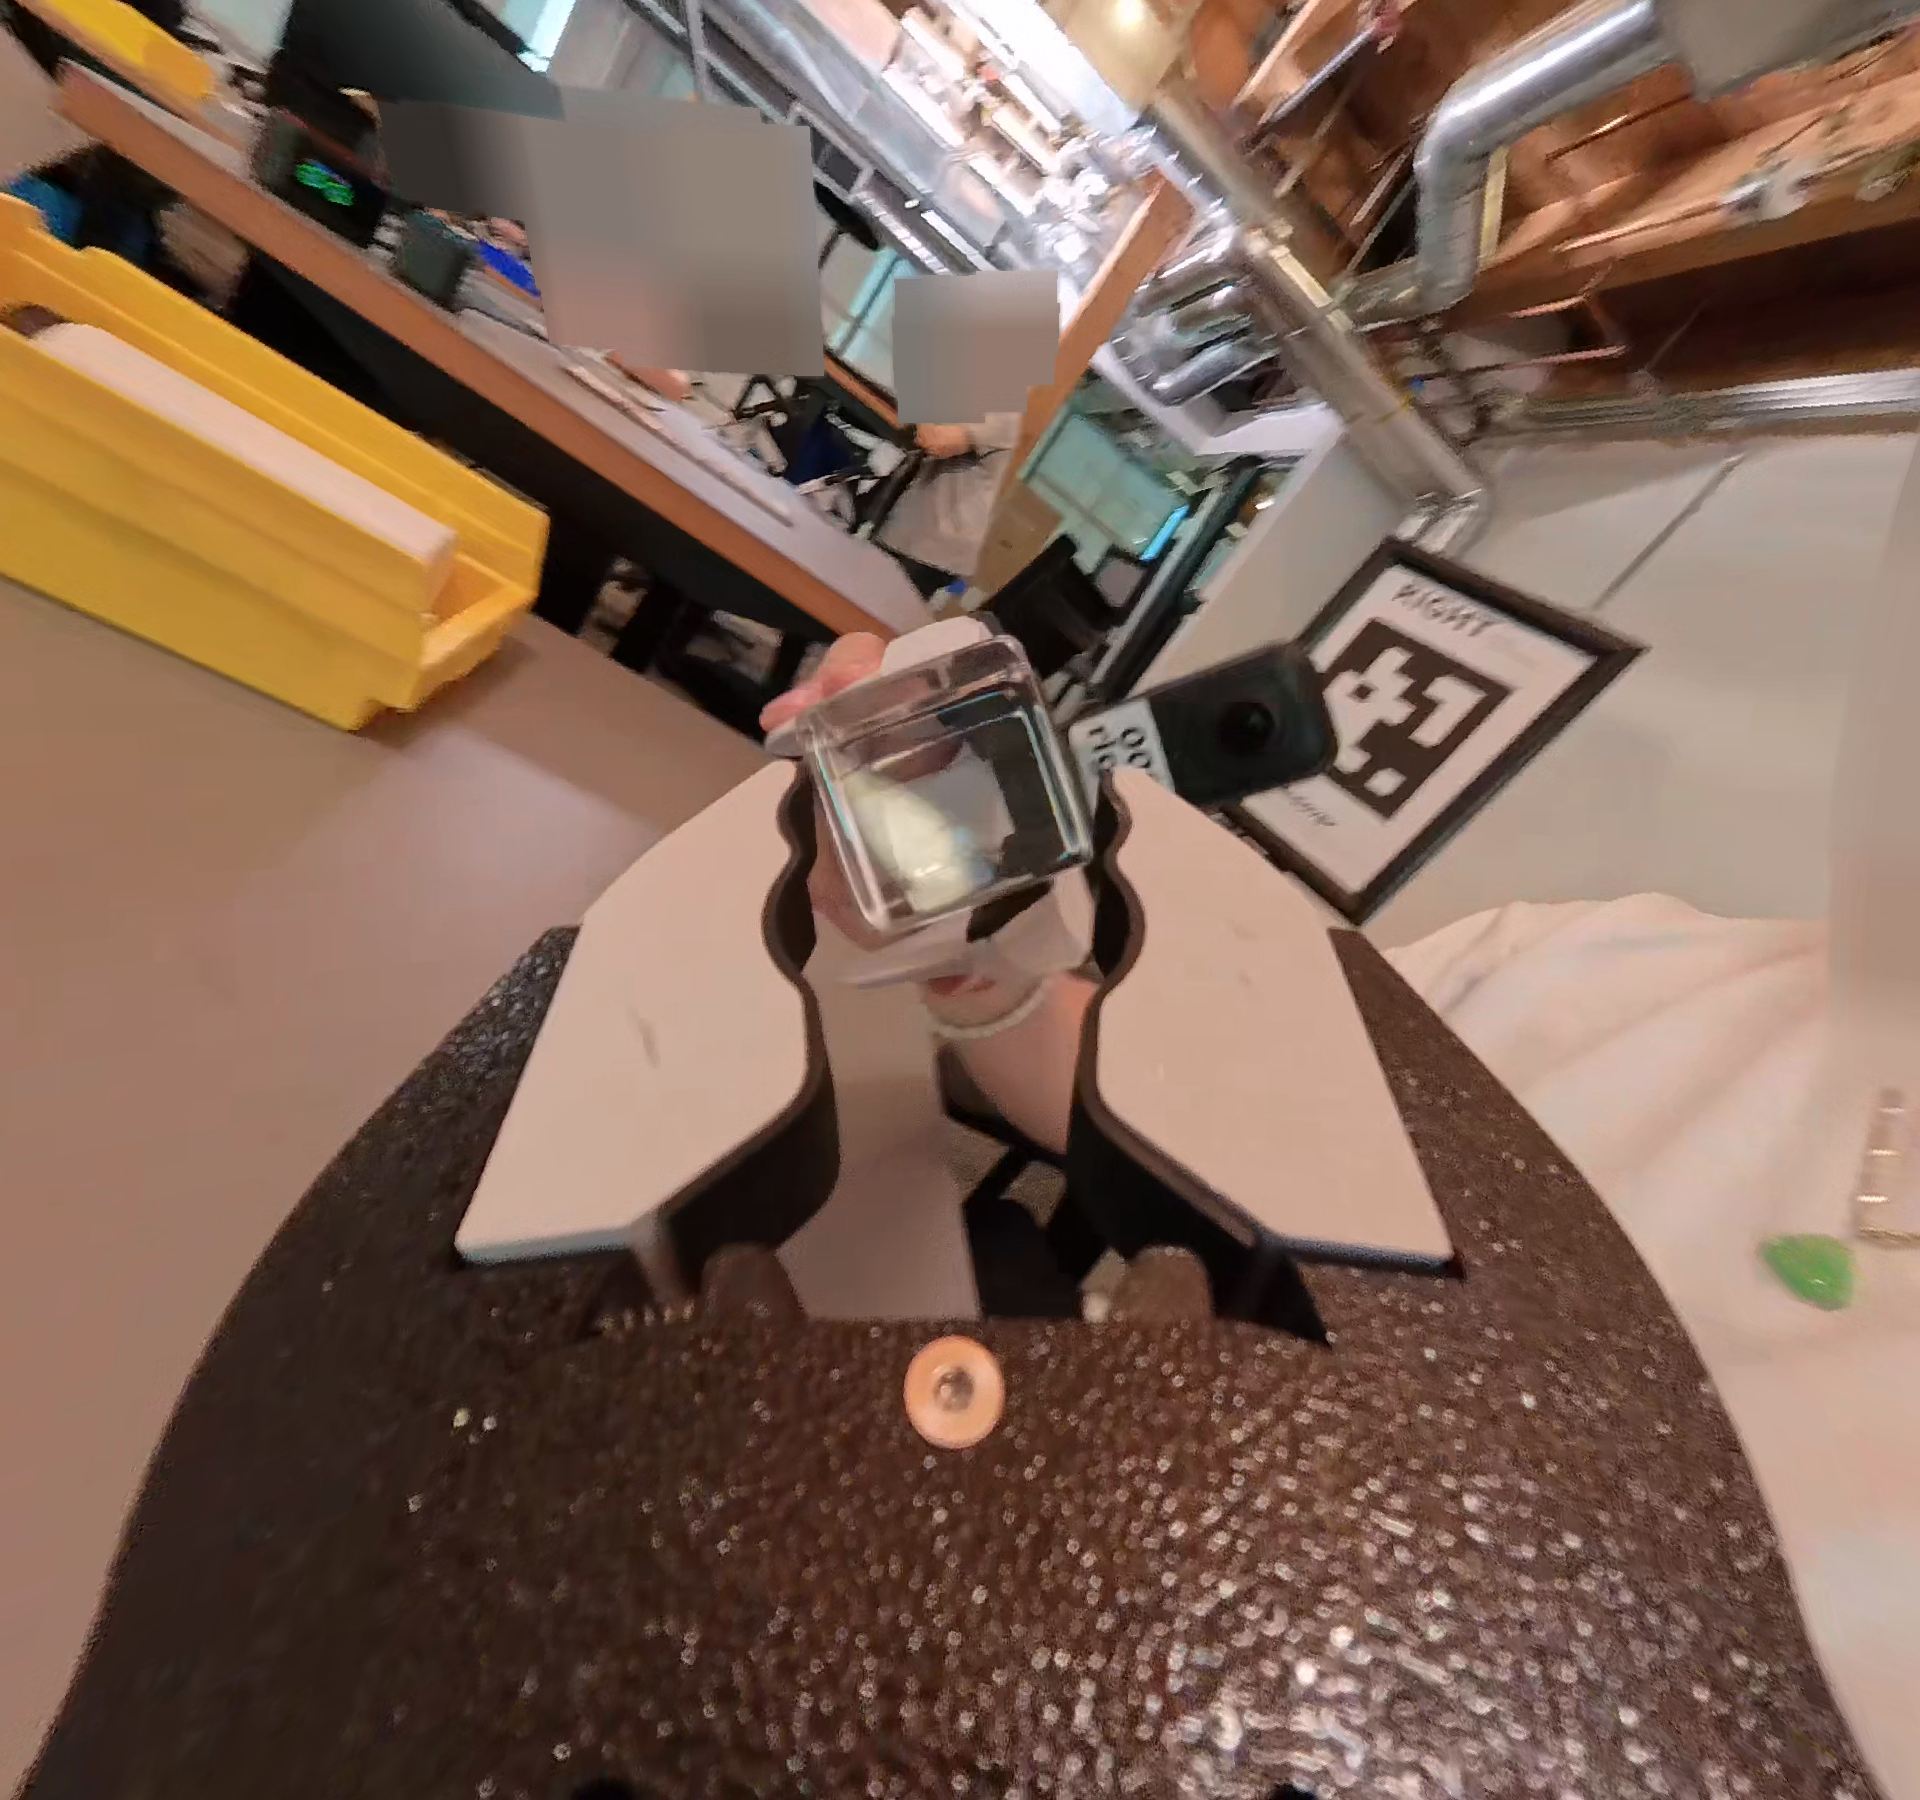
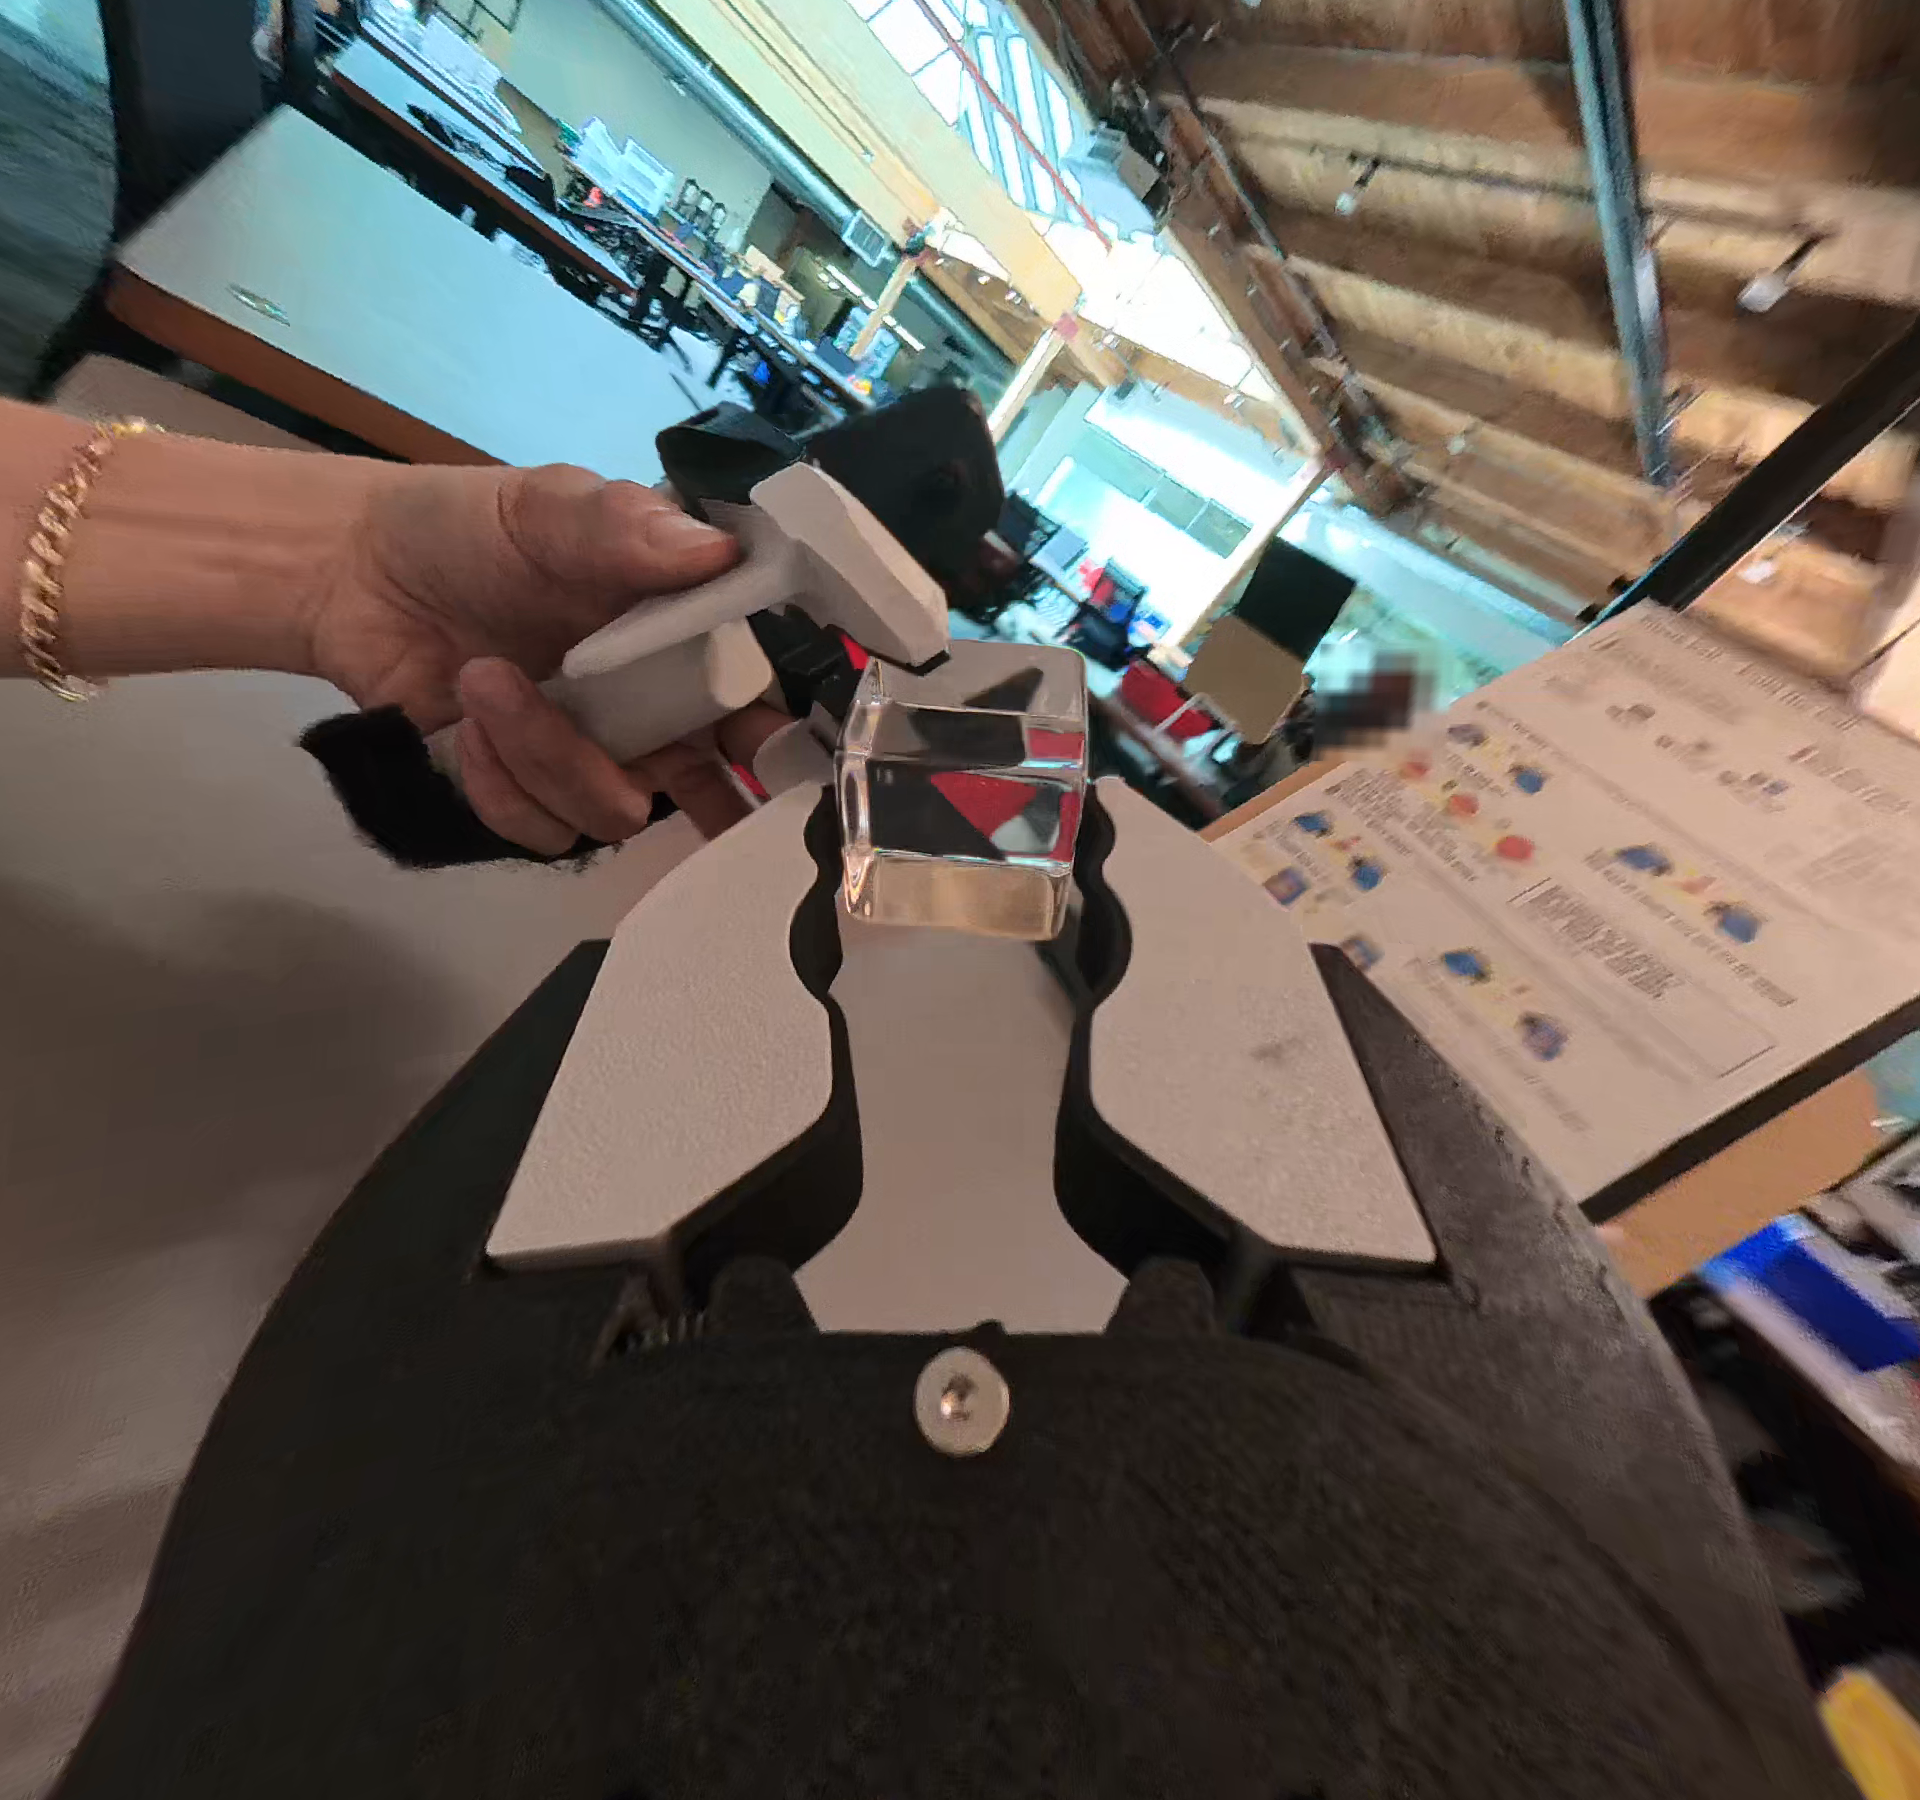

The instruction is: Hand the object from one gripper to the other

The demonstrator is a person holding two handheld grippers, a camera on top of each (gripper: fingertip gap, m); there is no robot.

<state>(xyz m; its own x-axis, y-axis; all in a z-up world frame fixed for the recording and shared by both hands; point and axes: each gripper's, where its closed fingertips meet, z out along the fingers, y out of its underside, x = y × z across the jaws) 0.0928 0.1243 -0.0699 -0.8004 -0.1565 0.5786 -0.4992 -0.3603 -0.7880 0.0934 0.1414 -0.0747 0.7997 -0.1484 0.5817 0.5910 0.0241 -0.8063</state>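
Note:
A clear glass-like cube (image 1: 945,794) is held in the air above the table. My left gripper (image 1: 951,815) has its two white fingers closed against the cube's sides. My right gripper's white fingers (image 1: 940,644) grip the same cube from the far side, one above and one below, with its black camera (image 1: 1236,732) behind. In the right wrist view the cube (image 2: 961,805) sits between my right gripper's (image 2: 961,820) fingertips, which press its sides. The left gripper's fingers (image 2: 852,555) meet the cube's top and lower left, with a hand (image 2: 499,607) on its handle.
Yellow bins (image 1: 208,524) stand on the beige table (image 1: 260,971) at the left. A white cloth (image 1: 1610,1023) with a small green object (image 1: 1808,1272) lies at the right. A framed black-and-white marker board (image 1: 1455,711) and a printed sheet on a board (image 2: 1558,867) stand nearby. Less than 4 cm separates the two grippers' tips.

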